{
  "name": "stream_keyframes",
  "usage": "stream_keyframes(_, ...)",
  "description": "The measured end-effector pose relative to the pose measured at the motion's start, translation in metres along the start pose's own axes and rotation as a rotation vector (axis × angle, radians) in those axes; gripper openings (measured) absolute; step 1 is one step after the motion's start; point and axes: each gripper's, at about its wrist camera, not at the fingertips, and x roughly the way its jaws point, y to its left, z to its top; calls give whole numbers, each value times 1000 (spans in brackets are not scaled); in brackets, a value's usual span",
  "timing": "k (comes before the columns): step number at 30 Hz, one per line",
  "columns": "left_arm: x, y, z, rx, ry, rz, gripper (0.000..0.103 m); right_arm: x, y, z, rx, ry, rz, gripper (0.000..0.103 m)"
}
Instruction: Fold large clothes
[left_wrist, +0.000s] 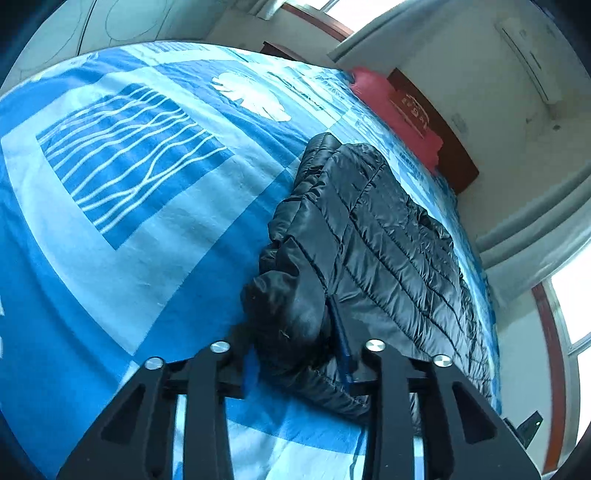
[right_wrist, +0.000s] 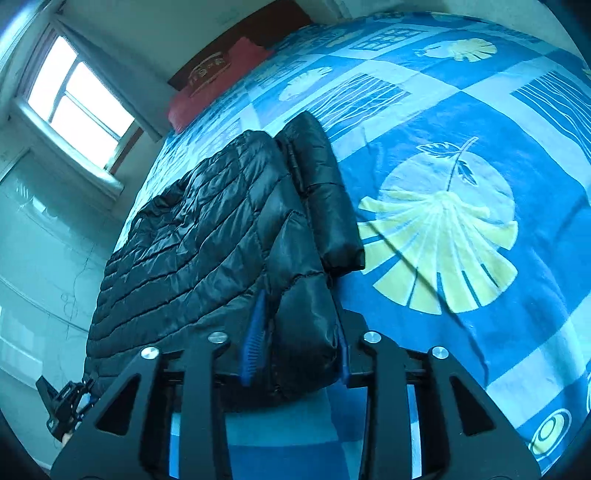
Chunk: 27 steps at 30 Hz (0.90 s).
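Black quilted puffer jacket (left_wrist: 373, 236) lies on the bed, partly folded, body spread flat with one sleeve (right_wrist: 325, 192) doubled alongside it. In the left wrist view it fills the 3 to 5 o'clock part of the field; in the right wrist view it sits from centre out to 9 o'clock.

Left gripper (left_wrist: 299, 363): fingers at a narrow gap, closed on a bunched, smooth-fabric end of the jacket at 6 o'clock. Blue pads (left_wrist: 343, 354) press into the cloth on both sides.

Right gripper (right_wrist: 295, 354): fingers likewise narrow, clamped on a thick fold of the jacket at 6 o'clock; ridged blue pads (right_wrist: 255, 343) bear on the fabric from either side.

The left gripper also shows small at 8 o'clock in the right wrist view, at the jacket's far corner.

Under the jacket: blue and white bedspread (left_wrist: 122, 206) with leaf prints, a large pale yellow leaf (right_wrist: 439, 247) at 3 o'clock. Red pillow (left_wrist: 399, 110) against a dark wooden headboard (left_wrist: 436, 125) at 1 o'clock. Window (right_wrist: 77, 99) at 10 o'clock, right wrist view.
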Motion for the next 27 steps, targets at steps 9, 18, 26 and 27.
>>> stream_keyframes(9, -34, 7, 1, 127, 3, 110, 57, -46, -2, -1, -69, -41, -155, 51)
stream_keyframes(18, -49, 12, 30, 189, -22, 211, 57, -37, 48, -2, -220, -54, -216, 47)
stream_keyframes(26, -13, -22, 61, 277, 40, 153, 57, 34, 147, -2, -405, 57, -82, 41)
stream_keyframes(27, -7, -26, 65, 282, 52, 151, 57, 47, 163, 0, -429, 69, -71, 41)
